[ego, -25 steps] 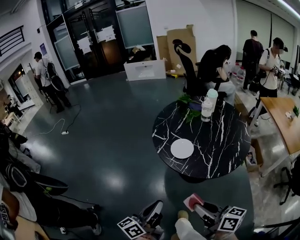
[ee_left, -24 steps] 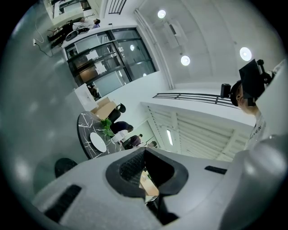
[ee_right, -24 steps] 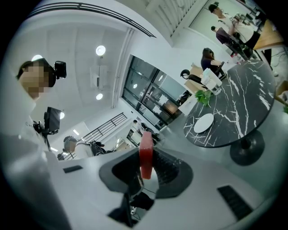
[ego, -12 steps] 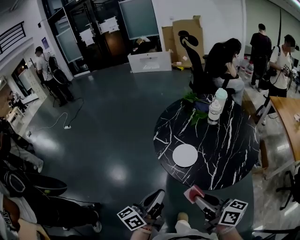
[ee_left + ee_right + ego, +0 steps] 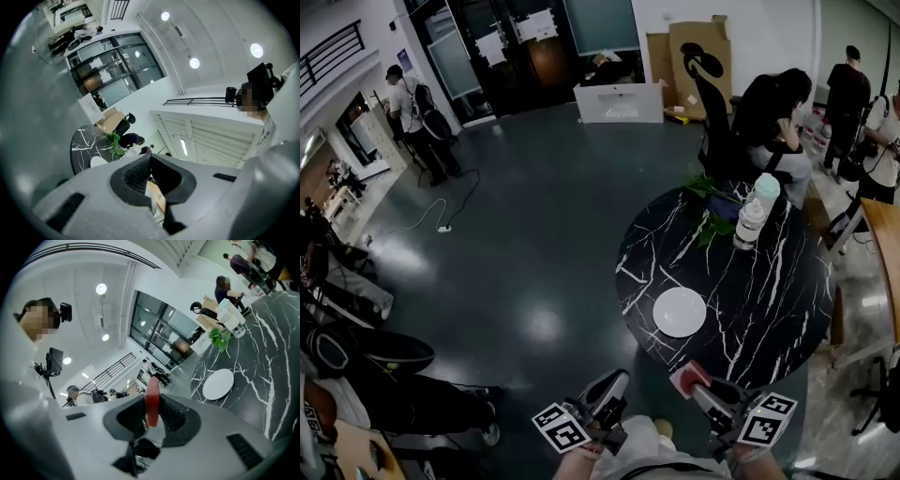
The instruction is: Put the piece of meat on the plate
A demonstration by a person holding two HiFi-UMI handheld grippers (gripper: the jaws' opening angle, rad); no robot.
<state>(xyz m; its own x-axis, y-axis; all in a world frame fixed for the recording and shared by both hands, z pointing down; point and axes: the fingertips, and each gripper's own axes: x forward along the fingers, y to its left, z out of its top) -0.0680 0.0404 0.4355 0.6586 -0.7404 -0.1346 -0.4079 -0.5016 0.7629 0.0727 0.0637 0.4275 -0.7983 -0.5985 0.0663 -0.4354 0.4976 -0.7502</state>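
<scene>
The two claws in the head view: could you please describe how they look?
Both the left claw and right claw have light grey bodies with dark ridged pads. Each carries a white cube printed with black square markers.

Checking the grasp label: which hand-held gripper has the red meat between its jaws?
The right hand-held gripper: its jaws clamp the red piece of meat; the left hand-held gripper holds nothing.

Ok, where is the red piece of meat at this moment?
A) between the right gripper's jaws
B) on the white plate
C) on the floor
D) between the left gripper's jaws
A: the red piece of meat is clamped between the jaws of the right gripper, and the white plate on the table lies bare.
</scene>
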